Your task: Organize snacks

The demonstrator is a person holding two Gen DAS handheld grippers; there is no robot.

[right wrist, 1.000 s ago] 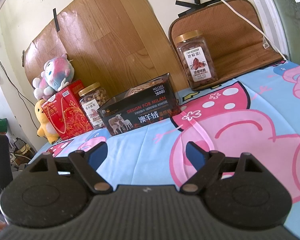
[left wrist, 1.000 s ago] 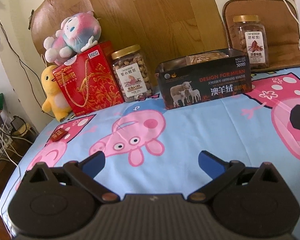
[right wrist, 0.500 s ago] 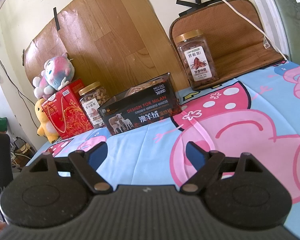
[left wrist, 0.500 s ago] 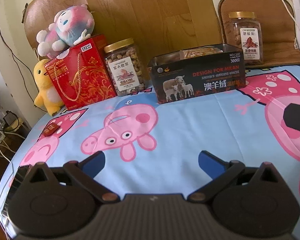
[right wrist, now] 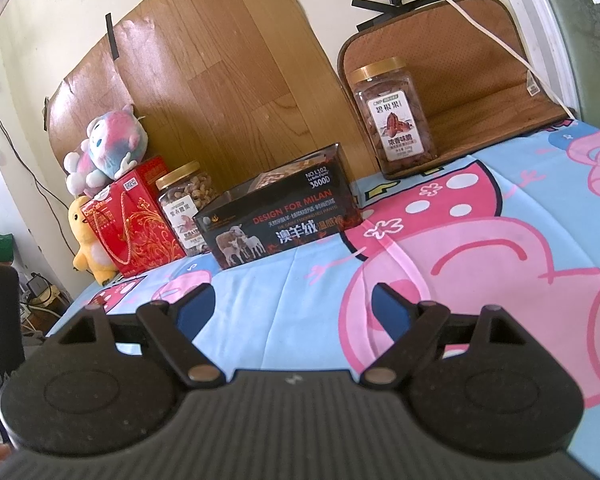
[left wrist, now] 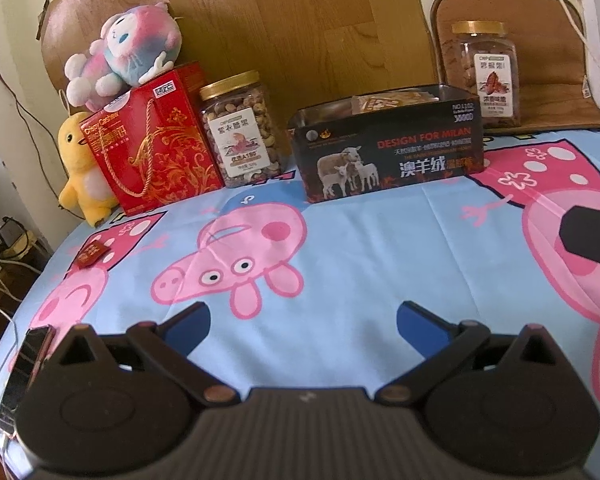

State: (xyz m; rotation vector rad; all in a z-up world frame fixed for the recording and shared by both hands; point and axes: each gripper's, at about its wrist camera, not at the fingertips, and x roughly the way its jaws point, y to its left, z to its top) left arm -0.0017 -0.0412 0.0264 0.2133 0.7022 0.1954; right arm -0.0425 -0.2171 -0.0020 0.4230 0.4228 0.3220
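Observation:
An open black tin [left wrist: 388, 152] [right wrist: 280, 224] printed with sheep stands at the back of the table, with snack packets showing inside. Left of it are a jar of cashews [left wrist: 242, 130] [right wrist: 186, 210] and a red gift box [left wrist: 152, 144] [right wrist: 130, 224]. A jar of pecans [left wrist: 486, 76] [right wrist: 394, 116] stands at the back right on a brown mat. A small red packet [left wrist: 93, 253] lies at the table's left edge. My left gripper [left wrist: 302, 318] is open and empty over the cloth. My right gripper [right wrist: 293, 304] is open and empty too, farther right.
A pink and blue plush [left wrist: 126, 54] lies on the red box and a yellow duck plush [left wrist: 82, 172] stands beside it. A phone [left wrist: 26, 368] lies at the near left edge. Wooden boards lean on the wall behind. The table carries a cartoon-pig cloth [left wrist: 340, 248].
The left gripper has drawn back and turned slightly left, so the phone now shows at the near left edge. The right gripper has hardly moved.

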